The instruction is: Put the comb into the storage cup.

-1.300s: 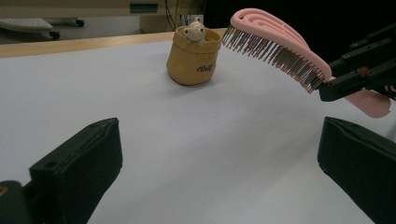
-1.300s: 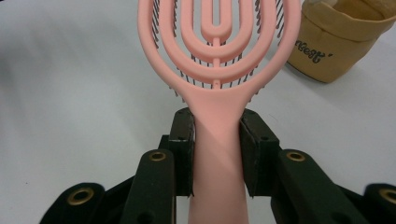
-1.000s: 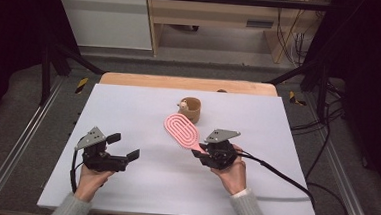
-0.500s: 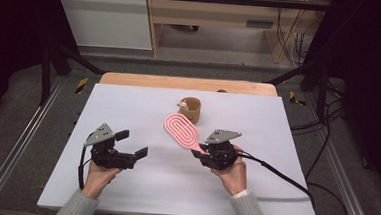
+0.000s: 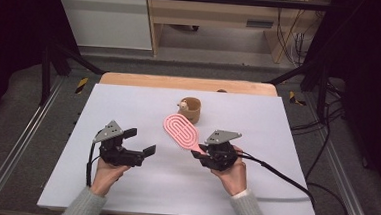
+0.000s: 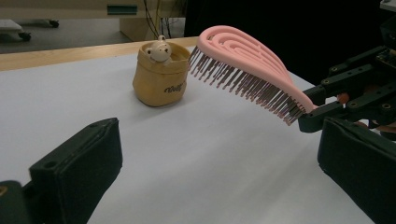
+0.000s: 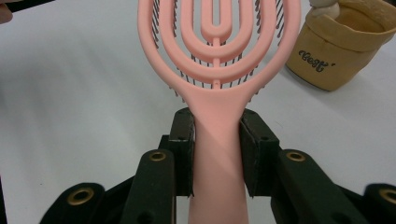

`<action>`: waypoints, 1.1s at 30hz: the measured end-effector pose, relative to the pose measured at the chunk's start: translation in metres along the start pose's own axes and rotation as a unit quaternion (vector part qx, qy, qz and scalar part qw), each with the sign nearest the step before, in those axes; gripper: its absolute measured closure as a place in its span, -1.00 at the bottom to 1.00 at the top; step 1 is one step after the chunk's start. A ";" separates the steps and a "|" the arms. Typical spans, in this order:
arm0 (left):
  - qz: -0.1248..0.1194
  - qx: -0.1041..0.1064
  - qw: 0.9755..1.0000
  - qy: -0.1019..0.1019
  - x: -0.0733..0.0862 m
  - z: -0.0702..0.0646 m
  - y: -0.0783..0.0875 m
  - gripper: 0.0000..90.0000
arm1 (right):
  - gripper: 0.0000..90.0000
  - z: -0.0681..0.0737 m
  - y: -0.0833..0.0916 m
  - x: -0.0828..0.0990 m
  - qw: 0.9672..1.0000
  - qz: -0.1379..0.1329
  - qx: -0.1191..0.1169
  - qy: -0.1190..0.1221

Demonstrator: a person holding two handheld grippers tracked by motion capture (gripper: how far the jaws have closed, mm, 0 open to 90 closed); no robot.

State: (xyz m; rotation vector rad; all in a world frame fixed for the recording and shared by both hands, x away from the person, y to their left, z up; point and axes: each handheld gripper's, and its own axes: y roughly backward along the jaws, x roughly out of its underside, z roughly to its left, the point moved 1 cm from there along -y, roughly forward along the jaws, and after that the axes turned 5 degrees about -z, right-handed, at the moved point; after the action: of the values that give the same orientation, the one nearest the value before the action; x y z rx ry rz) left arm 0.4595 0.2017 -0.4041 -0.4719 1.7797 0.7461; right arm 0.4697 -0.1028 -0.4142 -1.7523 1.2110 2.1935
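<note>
1. The right gripper [image 5: 201,153] pinches the handle of a pink hairbrush [image 5: 181,131]; in the right gripper view the two black pads press on the handle [image 7: 217,154] from either side, so the pickup looks done.

2. The hairbrush is off the white table [image 5: 173,186], held out level and angled slightly upward. In the left gripper view its bristles [image 6: 243,84] point down and its vented back faces up, with clear air between bristle tips and tabletop.

3. The brush head reaches toward a small tan pouch-shaped holder [image 5: 191,109] with a little animal figure [image 6: 158,48] peeking over its rim. In the high view the head's tip lies just beside the holder; whether they touch I cannot tell. The holder stands upright near the far edge of the white sheet.

4. The left gripper [image 5: 140,143] has its jaws spread wide with nothing between them. It hovers over the table to the left of the brush, well apart from it, and points toward the brush and the right gripper.

5. As a judgement: the grasp and lift are finished. What remains is either a handover to the open left gripper or standing the brush in the holder. No handover or placing has taken place yet.

6. The holder looks small beside the wide brush head, so the handle end seems the likelier fit, which would call for a regrip.
</note>
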 end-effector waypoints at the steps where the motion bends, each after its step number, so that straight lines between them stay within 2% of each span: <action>1: 0.001 0.003 1.000 0.000 0.000 -0.002 -0.003 -1.00 | 0.54 0.000 0.000 0.000 1.000 0.000 0.000 0.000; 33: -0.001 0.027 0.999 0.020 -0.009 -0.019 -0.037 -1.00 | 0.55 0.002 0.003 0.000 1.000 -0.009 -0.002 0.002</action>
State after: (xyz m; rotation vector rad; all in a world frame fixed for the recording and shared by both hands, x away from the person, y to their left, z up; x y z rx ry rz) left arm 0.4731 0.1611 -0.4017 -0.4556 1.8321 0.6886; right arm 0.4670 -0.1037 -0.4123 -1.7628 1.1872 2.1841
